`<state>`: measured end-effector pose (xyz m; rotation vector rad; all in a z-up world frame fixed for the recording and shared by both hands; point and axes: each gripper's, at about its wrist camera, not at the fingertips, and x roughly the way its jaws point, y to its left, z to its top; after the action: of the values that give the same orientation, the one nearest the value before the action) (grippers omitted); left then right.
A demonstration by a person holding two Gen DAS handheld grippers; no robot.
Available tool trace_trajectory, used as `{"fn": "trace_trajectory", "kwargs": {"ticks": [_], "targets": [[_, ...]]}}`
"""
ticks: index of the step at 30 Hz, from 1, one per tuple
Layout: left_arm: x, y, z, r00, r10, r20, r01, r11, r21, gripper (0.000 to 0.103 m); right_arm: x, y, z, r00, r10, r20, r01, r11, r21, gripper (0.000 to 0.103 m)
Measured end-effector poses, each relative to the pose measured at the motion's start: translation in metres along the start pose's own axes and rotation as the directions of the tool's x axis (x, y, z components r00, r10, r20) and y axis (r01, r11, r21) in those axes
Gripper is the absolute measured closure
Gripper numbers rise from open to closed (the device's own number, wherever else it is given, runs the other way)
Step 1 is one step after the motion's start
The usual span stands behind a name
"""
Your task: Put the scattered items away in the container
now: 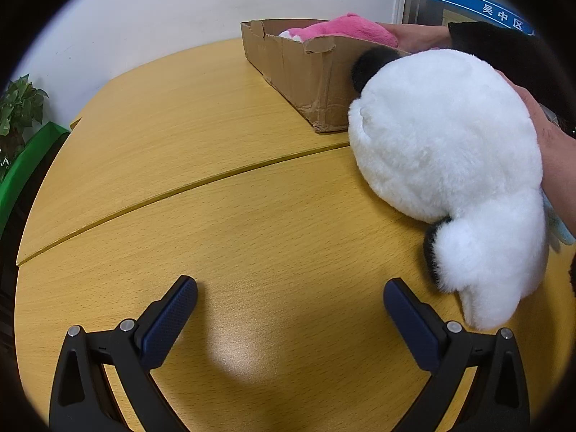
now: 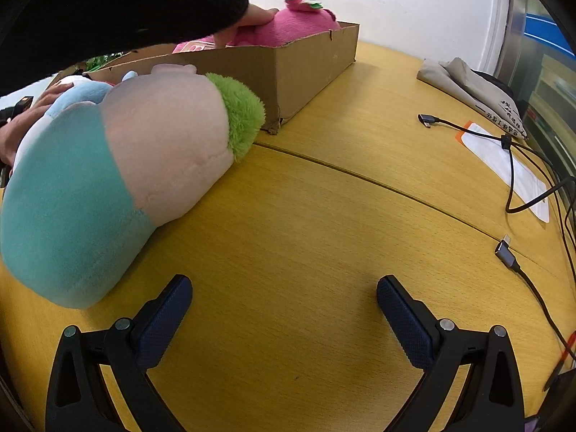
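Observation:
A cardboard box (image 1: 302, 72) (image 2: 306, 61) stands at the back of the wooden table, with a pink plush (image 1: 345, 28) (image 2: 288, 25) inside it and a person's hand (image 2: 255, 18) on that plush. A white plush with black patches (image 1: 450, 165) lies right of my left gripper (image 1: 289, 298), and a hand (image 1: 550, 151) rests against it. A teal, pink and green plush (image 2: 118, 165) lies on the table left of my right gripper (image 2: 284, 297). Both grippers stand open above the table with nothing between their fingers.
USB cables (image 2: 511, 252) and a white sheet (image 2: 504, 165) lie at the right of the table, with a beige cloth bag (image 2: 468, 86) behind them. A green plant (image 1: 18, 111) stands off the table's left edge. A seam (image 1: 180, 190) crosses the tabletop.

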<state>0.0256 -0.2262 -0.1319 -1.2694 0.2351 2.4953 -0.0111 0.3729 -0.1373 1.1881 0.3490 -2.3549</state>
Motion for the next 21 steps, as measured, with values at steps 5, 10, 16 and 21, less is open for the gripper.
{"fn": "trace_trajectory", "kwargs": {"ticks": [5,10,16,21], "targets": [[0.0001,0.0,0.0,1.0,0.0,0.0,0.0,1.0,0.0,0.0,-0.0005,0.001,-0.0004,1.0,-0.003,0.0,0.003,1.0,0.004,0.0],[0.0001,-0.0001,0.0001,1.0,0.0,0.0,0.0,1.0,0.0,0.0,-0.0008,0.0006,-0.0007,1.0,-0.004,0.0,0.004,1.0,0.006,0.0],[0.0001,-0.0001,0.0002,1.0,0.0,0.0,0.0,1.0,0.0,0.0,-0.0012,0.0002,-0.0009,1.0,-0.006,0.0,0.006,1.0,0.007,0.0],[0.0002,-0.0001,0.0002,1.0,0.0,0.0,0.0,1.0,0.0,0.0,-0.0014,0.0003,-0.0012,1.0,-0.006,0.0,0.006,1.0,0.007,0.0]]}}
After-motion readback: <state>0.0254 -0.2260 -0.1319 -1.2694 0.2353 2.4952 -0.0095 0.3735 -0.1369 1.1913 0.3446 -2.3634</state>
